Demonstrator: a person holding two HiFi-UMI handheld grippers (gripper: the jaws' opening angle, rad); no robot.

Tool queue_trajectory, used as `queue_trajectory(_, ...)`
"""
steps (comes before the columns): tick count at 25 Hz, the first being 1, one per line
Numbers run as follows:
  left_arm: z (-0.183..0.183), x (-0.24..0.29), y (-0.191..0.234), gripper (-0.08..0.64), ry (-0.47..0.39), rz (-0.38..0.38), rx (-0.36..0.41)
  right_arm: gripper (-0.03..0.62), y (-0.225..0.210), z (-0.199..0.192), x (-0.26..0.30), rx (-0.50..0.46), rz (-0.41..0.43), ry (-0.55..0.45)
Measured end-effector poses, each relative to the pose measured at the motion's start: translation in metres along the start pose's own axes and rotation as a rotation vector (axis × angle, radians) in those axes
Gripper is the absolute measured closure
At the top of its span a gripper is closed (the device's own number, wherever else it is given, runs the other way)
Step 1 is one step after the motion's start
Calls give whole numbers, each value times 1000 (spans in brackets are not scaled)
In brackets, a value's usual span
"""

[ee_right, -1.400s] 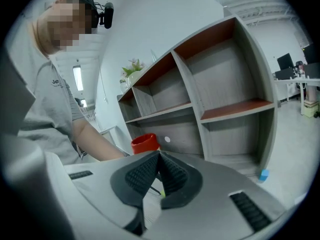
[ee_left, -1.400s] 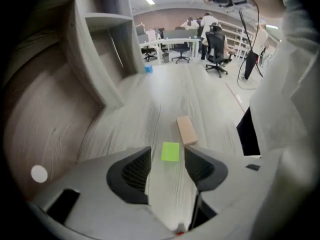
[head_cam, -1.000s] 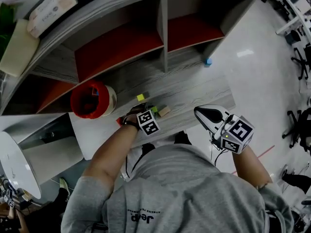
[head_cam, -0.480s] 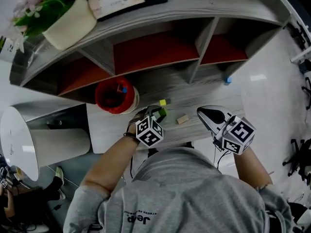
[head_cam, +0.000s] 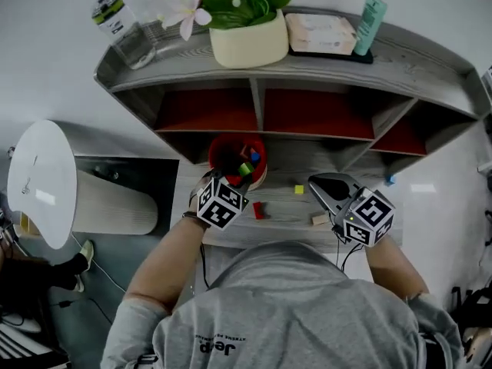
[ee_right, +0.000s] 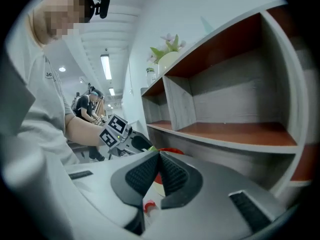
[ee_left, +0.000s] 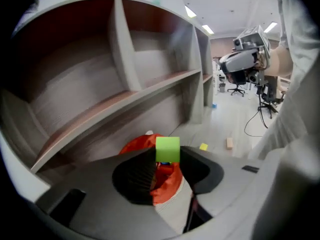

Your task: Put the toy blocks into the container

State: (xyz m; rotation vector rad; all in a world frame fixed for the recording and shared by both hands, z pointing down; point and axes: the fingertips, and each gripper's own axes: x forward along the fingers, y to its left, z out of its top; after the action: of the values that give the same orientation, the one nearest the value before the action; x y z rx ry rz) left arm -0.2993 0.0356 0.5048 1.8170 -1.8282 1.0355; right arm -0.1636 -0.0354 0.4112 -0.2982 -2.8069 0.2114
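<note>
1. Ribbed black pads of the left gripper (ee_left: 168, 159) clamp the green block (ee_left: 167, 148) by two opposite flat faces. It is a matte, lime-coloured cube with crisp edges.
2. Just beyond that gripper's tips stands the container (ee_left: 136, 145), a round red tub with a thin wall and an open top. In the head view the green block hangs over its mouth, and small blue and green pieces lie inside.
3. To the left gripper's right, the right gripper (ee_right: 159, 156) is pinched together at the tips, with nothing between its cross-hatched pads. Smooth grey shells curve away on either side of them.
4. On the desk (head_cam: 286, 204), between the two grippers, lies a small red block (head_cam: 259, 210).
5. A yellow block (head_cam: 299, 189), small and square, sits just ahead and to the left of the right gripper's tips.
6. A pale tan block (head_cam: 319, 219) of oblong shape lies close under the right gripper's left side.
7. A blue block (head_cam: 390, 180) rests well off to that gripper's right, at the foot of the shelf.
8. The desk is grey with a streaked wood grain.
9. Behind both grippers rises the shelf unit (head_cam: 261, 71), curved, in the same grey grain, with rust-red panels inside its compartments.
10. On its top board stand a cream planter (head_cam: 247, 43) with flowers and a clear bottle (head_cam: 123, 23).
</note>
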Motion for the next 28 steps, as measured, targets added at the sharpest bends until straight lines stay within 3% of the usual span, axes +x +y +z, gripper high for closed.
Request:
queue_trajectory(6,-18,-7,45,387,5,32,-70,592,20,18,32,-44,39,34)
queue_trajectory(17,-49,32,55,383,76,-8,-89,592,16,5,31,-26,11,82)
queue_trajectory(22,-43,35,59,277,59,-3,-130,592,13,4,27,-15,9,82)
queue_trajectory(28,-24,23,53,272,3,-21,-166,592,13,8,22,-21,11,67)
